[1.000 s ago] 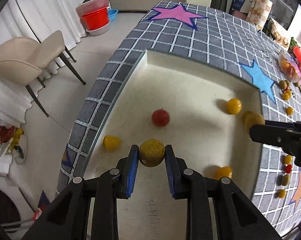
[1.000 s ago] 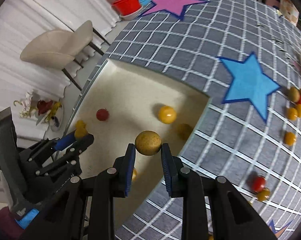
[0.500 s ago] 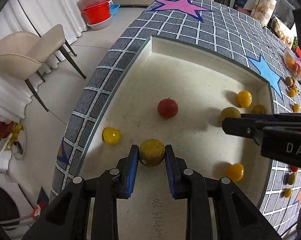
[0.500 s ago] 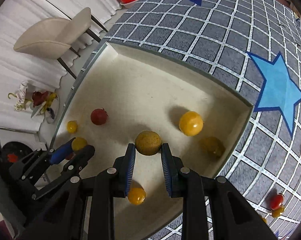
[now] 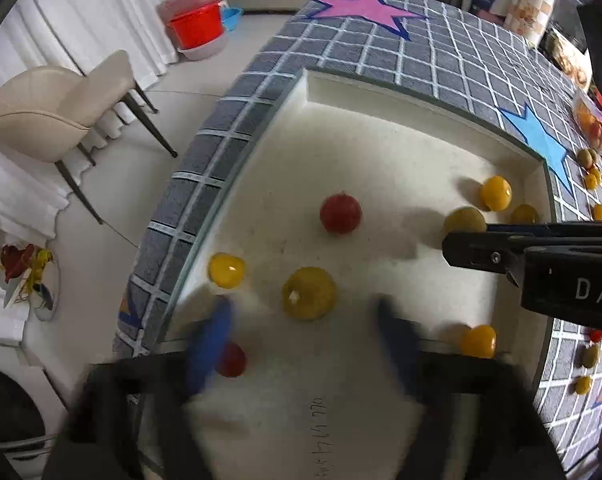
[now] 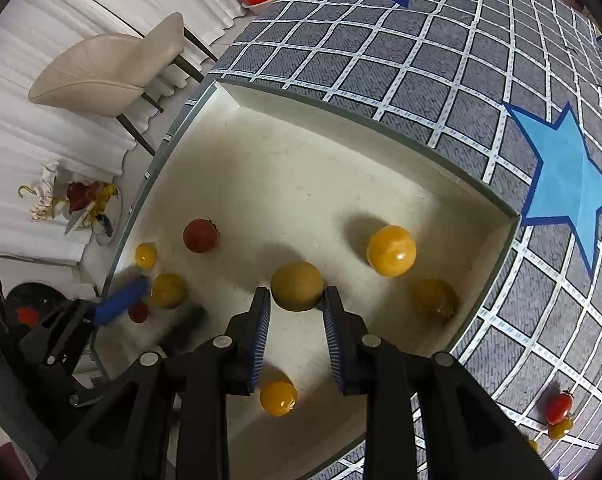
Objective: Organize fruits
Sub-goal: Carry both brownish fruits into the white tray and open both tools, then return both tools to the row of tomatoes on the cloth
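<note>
Checked cloth covered the bench (image 6: pixel 441 60), with a cream tray (image 6: pixel 341 108) of small fruits set into it.
Fruits looked light, smooth and easily bruised, best pinched across the middle. Left hand-held gripper (image 5: pixel 301 344) stood wide, blurred, a yellow-green fruit (image 5: pixel 309 293) lying free between its fingers. Right hand-held gripper (image 6: pixel 297 320) pinched a dull yellow fruit (image 6: pixel 297 286) over the tray.

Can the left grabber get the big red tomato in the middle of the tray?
Probably yes. The left hand-held gripper is open, and the red tomato sits in the tray ahead of it. Only the yellow-green fruit lies between, so it would need going around.
</note>
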`<state>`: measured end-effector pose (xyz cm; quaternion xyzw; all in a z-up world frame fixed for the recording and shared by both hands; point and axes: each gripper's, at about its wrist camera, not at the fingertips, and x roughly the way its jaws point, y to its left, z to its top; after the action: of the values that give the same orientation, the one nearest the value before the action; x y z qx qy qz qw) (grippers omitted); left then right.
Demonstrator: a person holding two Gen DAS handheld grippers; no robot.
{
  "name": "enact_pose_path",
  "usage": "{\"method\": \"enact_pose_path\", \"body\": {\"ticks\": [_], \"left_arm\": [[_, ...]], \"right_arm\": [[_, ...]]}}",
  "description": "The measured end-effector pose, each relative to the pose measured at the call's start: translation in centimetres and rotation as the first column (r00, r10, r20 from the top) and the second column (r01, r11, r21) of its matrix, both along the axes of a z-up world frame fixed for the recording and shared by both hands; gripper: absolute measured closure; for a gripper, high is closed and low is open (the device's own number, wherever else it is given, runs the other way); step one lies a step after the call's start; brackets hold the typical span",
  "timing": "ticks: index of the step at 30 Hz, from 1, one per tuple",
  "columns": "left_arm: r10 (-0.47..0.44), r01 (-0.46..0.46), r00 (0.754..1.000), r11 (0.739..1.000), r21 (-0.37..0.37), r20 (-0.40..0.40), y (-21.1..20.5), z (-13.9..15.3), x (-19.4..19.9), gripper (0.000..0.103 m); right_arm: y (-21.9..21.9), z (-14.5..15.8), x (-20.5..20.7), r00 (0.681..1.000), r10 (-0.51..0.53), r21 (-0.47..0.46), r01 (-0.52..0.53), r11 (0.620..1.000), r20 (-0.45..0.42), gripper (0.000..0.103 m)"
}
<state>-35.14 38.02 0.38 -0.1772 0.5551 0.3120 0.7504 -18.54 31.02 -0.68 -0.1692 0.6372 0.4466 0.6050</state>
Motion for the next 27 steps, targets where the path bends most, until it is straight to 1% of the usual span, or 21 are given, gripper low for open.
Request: {"method": "enact_pose_path", "body": {"ticks": [2,3,6,8,12,16,22,27], "left_arm": [[-0.017,0.017,1.0,1.0,-0.004,-0.002,-0.1,0.1,0.1,0.023],[-0.022,0.022,1.0,1.0,-0.005,-0.013,-0.2,0.0,0.2,0.023],[-0.035,0.035,0.999,0.999,-0.008,-0.029,-0.5,0.0,0.3,0.023],[-0.046,0.046,0.999,0.999,-0.006,-0.028,-0.8,0.4,0.4,0.023],[-0.091,0.091,0.996,0.996,0.015,-0.024,-1.7,1.6,1.2,0.023],[-0.146,0.146,0.989,0.989,0.029,-0.014,-2.8,2.7,2.6,0.023],[-0.221,0.221,0.975,0.975,0.028,0.017,-5.2,4.3,5.6,0.023],[-0.29,0.289,0.956,0.957,0.036,0.033,-7.6,5.2,8.8,0.023]], "right_arm": [[-0.4,0.4,0.5,1.0,-0.019,0.009,0.019,1.0,0.003,0.04],[-0.6,0.6,0.7,1.0,-0.027,0.018,0.026,0.999,0.009,0.036],[-1.2,1.5,1.3,0.999,-0.049,0.049,0.049,0.998,-0.004,0.031],[-1.8,2.3,1.7,0.998,-0.067,0.075,0.067,0.995,-0.009,0.024],[-3.6,4.3,2.4,0.994,-0.11,0.116,0.11,0.987,0.002,0.024],[-6.5,5.6,3.3,0.985,-0.173,0.127,0.17,0.977,0.019,0.024],[-12.5,6.5,5.1,0.962,-0.264,0.091,0.257,0.962,0.075,0.024],[-18.4,6.4,7.0,0.924,-0.36,0.048,0.356,0.933,0.127,0.024]]}}
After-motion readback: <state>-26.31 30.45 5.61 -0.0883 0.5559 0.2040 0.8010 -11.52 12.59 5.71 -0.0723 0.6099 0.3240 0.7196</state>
